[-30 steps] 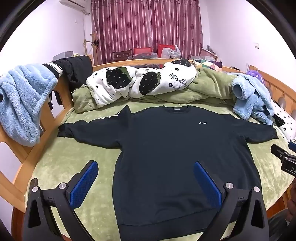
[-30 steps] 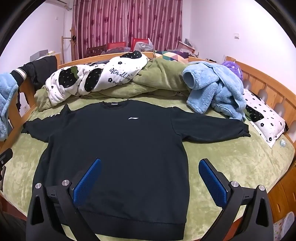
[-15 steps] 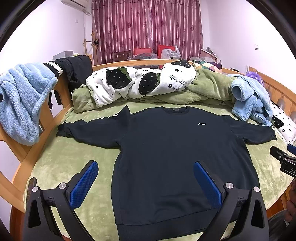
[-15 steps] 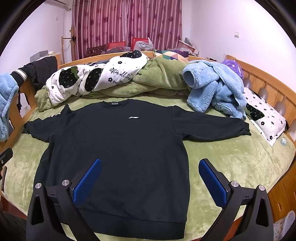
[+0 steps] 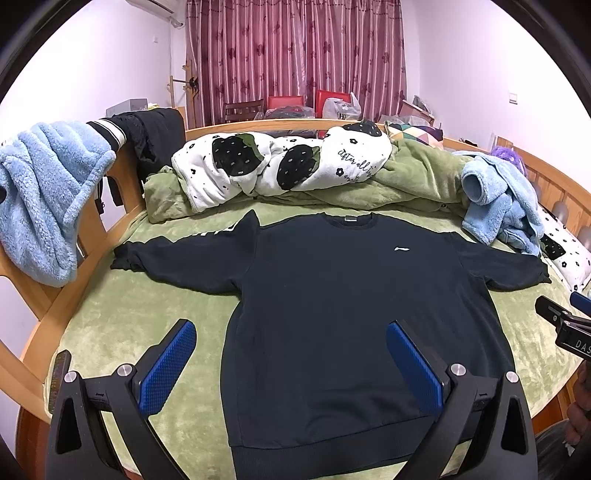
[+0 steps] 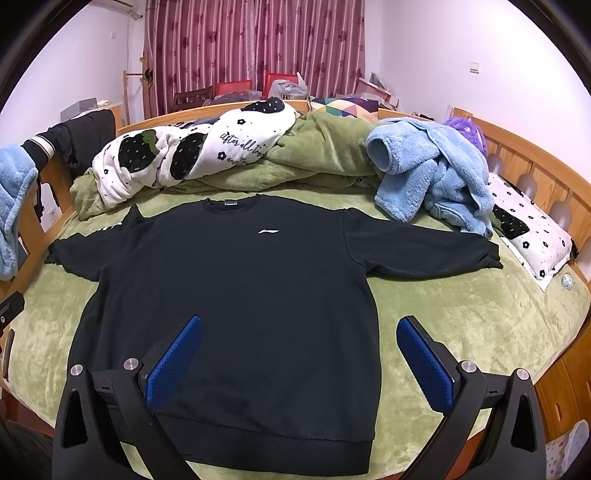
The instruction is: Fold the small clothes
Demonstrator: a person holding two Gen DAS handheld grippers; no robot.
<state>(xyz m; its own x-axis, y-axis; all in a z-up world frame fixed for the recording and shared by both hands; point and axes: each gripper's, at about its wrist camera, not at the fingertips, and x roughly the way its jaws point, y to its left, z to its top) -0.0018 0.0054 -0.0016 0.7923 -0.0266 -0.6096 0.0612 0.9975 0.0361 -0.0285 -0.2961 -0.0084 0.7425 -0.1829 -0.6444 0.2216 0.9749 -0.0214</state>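
walls (image 5: pixel 461 66) – white | curtains (image 5: pixel 295 55) – maroon, drawn | bed frame (image 6: pixel 535 155) – wooden | bedspread (image 6: pixel 461 314) – green

I am in a lived-in home bedroom. In front of me is a wooden-framed bed (image 5: pixel 55 314) covered with a plush olive-green blanket (image 6: pixel 461 314). Bunched along its far side lie a white quilt printed with black strawberries (image 5: pixel 280 166) and a rumpled green duvet (image 6: pixel 325 147). A fluffy light-blue fleece garment (image 6: pixel 432 177) is heaped at the right, beside a white pillow with black flowers (image 6: pixel 528 236). Behind the bed hang floor-length maroon striped curtains (image 5: pixel 295 55), with red-backed chairs (image 5: pixel 286 101) and stuffed bags below them. A white wall air conditioner (image 5: pixel 155 5) sits high on the pale wall.
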